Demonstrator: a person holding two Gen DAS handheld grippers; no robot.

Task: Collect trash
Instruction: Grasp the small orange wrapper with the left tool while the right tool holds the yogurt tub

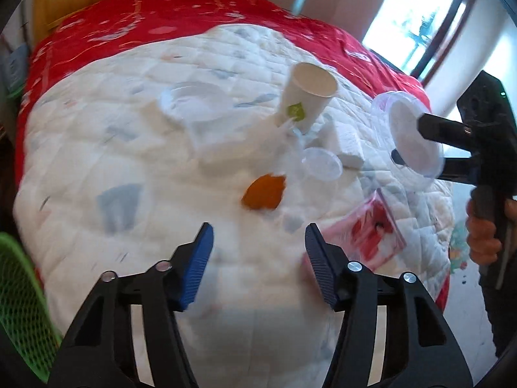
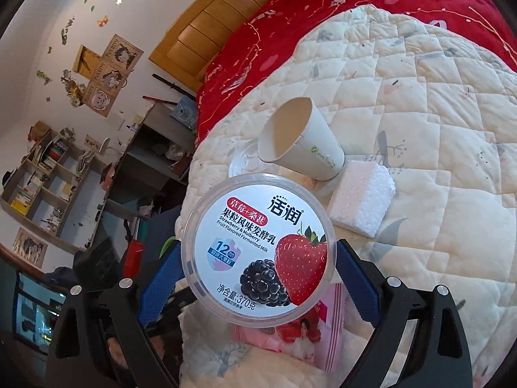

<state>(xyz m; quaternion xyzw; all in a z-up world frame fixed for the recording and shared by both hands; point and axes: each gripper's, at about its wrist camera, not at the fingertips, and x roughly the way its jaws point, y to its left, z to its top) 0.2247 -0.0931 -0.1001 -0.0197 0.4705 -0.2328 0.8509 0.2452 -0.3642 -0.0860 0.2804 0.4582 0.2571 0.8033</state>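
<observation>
**Yogurt tub lifted off a littered quilt**

The right gripper [image 2: 258, 258] has its blue pads pressed on either side of a round yogurt tub [image 2: 258, 242], jaws wide around it, the strawberry and blackberry lid facing the camera. From the left wrist view the same tub [image 1: 412, 139] hangs clear of the bed at the right, with a hand [image 1: 484, 226] on the gripper's grip.

The left gripper [image 1: 258, 258] stands partly open with nothing between its pads, above the white quilt [image 1: 113, 161].

Ahead of it lies an orange peel [image 1: 263, 195]. Beyond that a paper cup [image 1: 305, 97] leans tilted, with a clear plastic lid [image 1: 323, 163] and a white foam block [image 1: 347, 145] just beside it, and a white plastic bowl [image 1: 194, 102] to the left. A pink wrapper [image 1: 365, 232] lies near the right pad. A green mesh basket [image 1: 19, 307] shows at the left edge. A red bedspread [image 1: 161, 16] covers the far side.
</observation>
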